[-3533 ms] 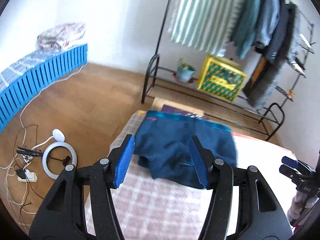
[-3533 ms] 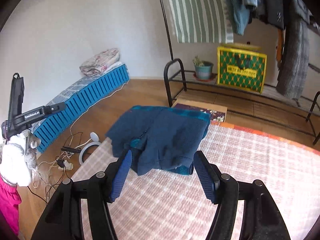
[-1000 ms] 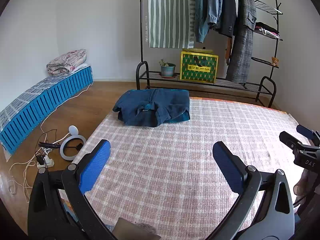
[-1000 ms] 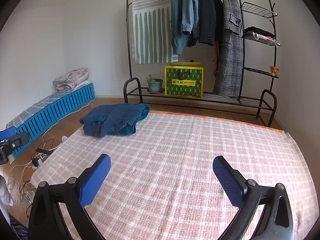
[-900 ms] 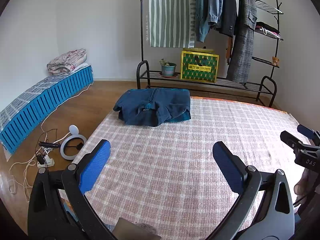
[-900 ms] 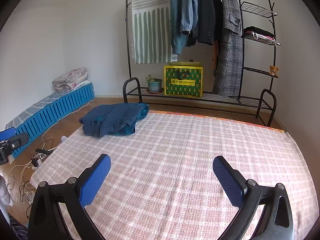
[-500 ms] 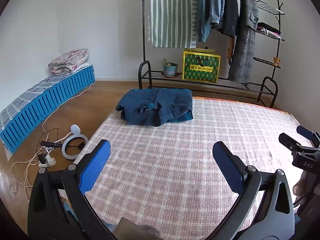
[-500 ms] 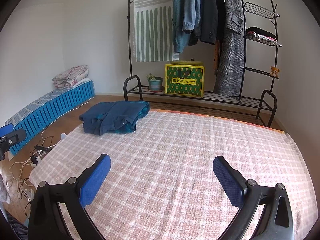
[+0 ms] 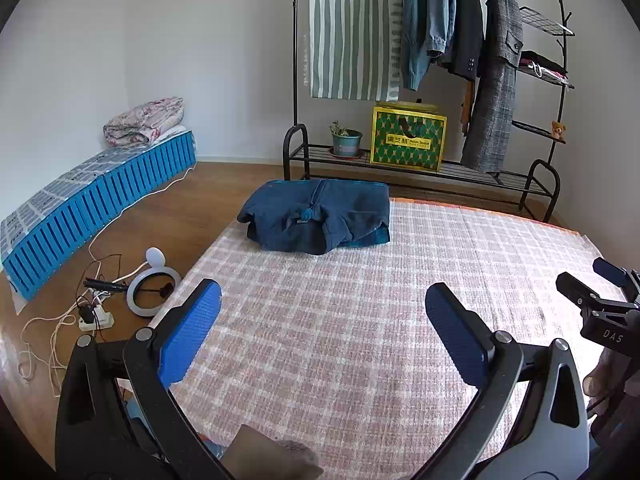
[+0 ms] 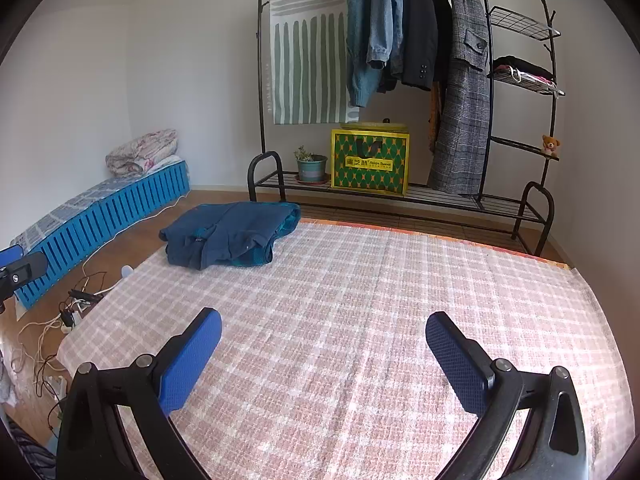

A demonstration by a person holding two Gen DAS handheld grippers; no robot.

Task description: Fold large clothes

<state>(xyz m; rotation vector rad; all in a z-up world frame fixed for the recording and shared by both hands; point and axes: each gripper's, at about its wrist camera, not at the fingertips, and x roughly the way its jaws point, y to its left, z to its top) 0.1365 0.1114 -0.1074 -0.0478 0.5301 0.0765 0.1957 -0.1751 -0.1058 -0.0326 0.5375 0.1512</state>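
A folded dark blue garment (image 9: 318,216) lies at the far left corner of the pink checked rug (image 9: 360,340); it also shows in the right wrist view (image 10: 230,234). My left gripper (image 9: 320,332) is wide open and empty, held well back from the garment above the rug. My right gripper (image 10: 322,354) is also wide open and empty, over the rug's (image 10: 380,300) near part. The right gripper's tip (image 9: 600,304) shows at the right edge of the left wrist view.
A black clothes rack (image 10: 404,92) with hanging coats, a yellow-green box (image 10: 370,162) and a potted plant (image 10: 310,168) stands behind the rug. A blue folded mattress (image 9: 96,196) lies along the left wall. A ring light (image 9: 152,288) and cables (image 9: 60,328) lie on the wood floor.
Both grippers have let go of the garment, opened wide and pulled far back from it. In the last second the views shift only slightly.
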